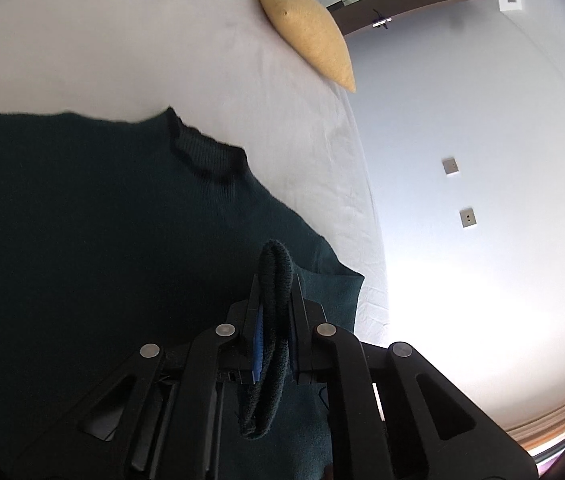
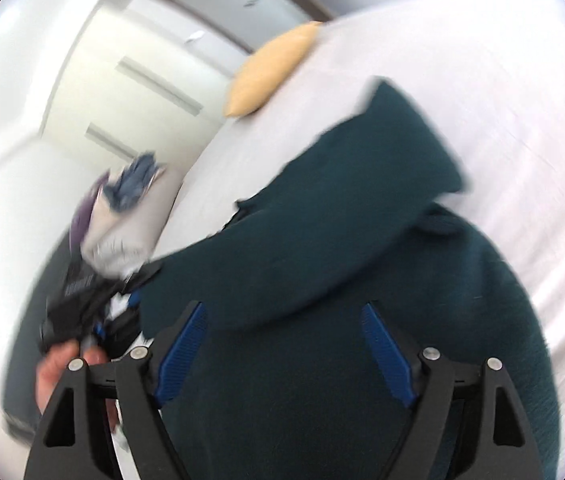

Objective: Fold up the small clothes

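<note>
Fingers of the left gripper (image 1: pixel 275 280) pinch a rolled edge of the dark green sweater (image 1: pixel 82 220), spread on the white bed (image 1: pixel 122 40). Right gripper (image 2: pixel 286 344) hovers above, jaws spread, empty. Carry the pinched edge across evenly, keeping the fold smooth.

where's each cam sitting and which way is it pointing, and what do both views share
Left wrist: sits on the left gripper, looking along its fingers over the dark green sweater on the white bed; the jaws are shut on a sweater edge.
Right wrist: sits on the right gripper, looking down on the sweater; its blue pads stand open over the fabric, and a hand shows at lower left. The picture is blurred.
Shared: sweater, bed and the yellow pillow.
</note>
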### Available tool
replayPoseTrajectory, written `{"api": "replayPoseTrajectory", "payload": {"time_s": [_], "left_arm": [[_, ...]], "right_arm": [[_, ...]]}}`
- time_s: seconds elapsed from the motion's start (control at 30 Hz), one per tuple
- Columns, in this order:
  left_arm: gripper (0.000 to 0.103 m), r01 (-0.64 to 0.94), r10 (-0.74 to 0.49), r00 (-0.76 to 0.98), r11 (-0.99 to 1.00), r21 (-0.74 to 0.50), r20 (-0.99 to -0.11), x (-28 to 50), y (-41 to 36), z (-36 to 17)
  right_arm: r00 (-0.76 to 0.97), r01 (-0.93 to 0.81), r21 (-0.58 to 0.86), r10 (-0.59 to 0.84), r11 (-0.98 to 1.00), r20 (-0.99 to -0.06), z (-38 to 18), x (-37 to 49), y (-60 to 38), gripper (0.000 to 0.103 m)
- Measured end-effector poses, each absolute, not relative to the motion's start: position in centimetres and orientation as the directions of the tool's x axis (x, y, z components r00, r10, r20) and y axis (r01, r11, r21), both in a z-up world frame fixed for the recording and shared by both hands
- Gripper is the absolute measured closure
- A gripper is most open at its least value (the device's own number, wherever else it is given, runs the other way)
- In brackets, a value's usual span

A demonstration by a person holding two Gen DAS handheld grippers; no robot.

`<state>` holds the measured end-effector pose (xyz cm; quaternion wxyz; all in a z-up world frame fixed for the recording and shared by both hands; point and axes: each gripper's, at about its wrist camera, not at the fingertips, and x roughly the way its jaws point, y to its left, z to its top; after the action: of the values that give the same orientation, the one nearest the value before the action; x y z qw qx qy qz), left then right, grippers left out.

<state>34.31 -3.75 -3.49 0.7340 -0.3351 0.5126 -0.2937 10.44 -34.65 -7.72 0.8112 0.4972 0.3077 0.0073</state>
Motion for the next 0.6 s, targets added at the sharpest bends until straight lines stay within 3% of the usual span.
{"api": "replayPoseTrajectory", "payload": {"time_s": [0.17,0.4,0.6], "left_arm": [[0.095,0.053,-0.733,0.368,0.630,-0.774,-0.571,35.1,0.3,-3.6],[0.095,-0.030,-0.702,0.368,0.647,-0.762,-0.610,35.4,3.4,-7.7],[0.095,-0.035,-0.687,0.356,0.668,-0.743,-0.634,35.9,3.2,-9.6]], "right_arm": [[0.869,0.334,0.885,0.258,0.326,-0.423,-8.9,11.0,-38.8,0.022],[0.878,0.280,0.946,0.355,0.166,-0.322,-10.0,13.2,-38.8,0.020],[0.847,0.296,0.936,0.401,0.190,-0.349,-10.4,15.7,-37.6,0.020]]}}
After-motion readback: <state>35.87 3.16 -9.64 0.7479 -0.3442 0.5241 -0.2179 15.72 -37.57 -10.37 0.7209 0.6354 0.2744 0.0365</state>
